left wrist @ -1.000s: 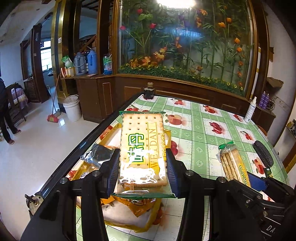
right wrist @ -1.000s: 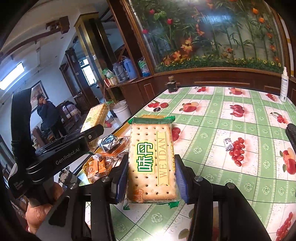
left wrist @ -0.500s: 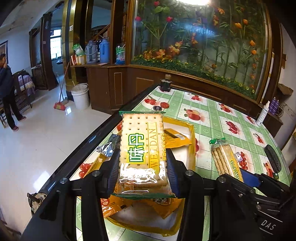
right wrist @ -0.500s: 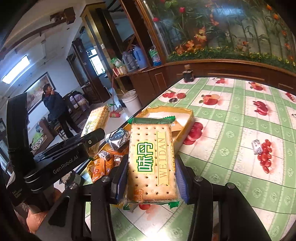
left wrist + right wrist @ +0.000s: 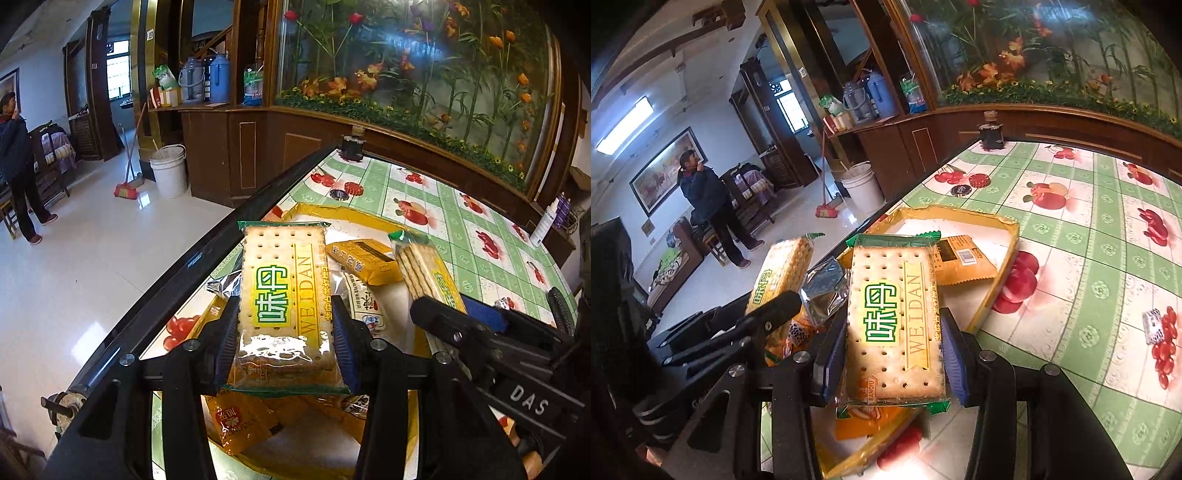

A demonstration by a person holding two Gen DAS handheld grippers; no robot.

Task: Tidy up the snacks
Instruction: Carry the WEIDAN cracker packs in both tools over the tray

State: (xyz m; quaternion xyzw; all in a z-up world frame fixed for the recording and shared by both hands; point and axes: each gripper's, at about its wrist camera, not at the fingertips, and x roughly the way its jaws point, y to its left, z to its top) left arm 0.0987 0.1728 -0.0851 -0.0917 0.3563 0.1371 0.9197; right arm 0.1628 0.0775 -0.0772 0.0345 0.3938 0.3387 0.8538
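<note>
My left gripper [image 5: 284, 343] is shut on a WEIDAN cracker pack [image 5: 282, 295], held above a shallow yellow tray [image 5: 332, 214] with a white inside. My right gripper [image 5: 892, 354] is shut on a second WEIDAN cracker pack [image 5: 894, 321], also above the tray [image 5: 1001, 225]. Each view shows the other gripper's pack edge-on: in the left wrist view [image 5: 424, 269] at right, in the right wrist view [image 5: 779, 273] at left. In the tray lie an orange packet [image 5: 365, 258], a white packet [image 5: 364, 306] and a silver foil packet [image 5: 221, 284].
The tray sits at the left edge of a table with a green fruit-print cloth [image 5: 1089, 229]. A dark jar [image 5: 991, 133] stands at the far corner and a white bottle [image 5: 543, 225] at far right. A person [image 5: 709, 206] and a white bucket [image 5: 168, 175] are beyond the table.
Both grippers, still holding their cracker packs, have come closer together over the tray. The right gripper's pack now sits much nearer the left one.
</note>
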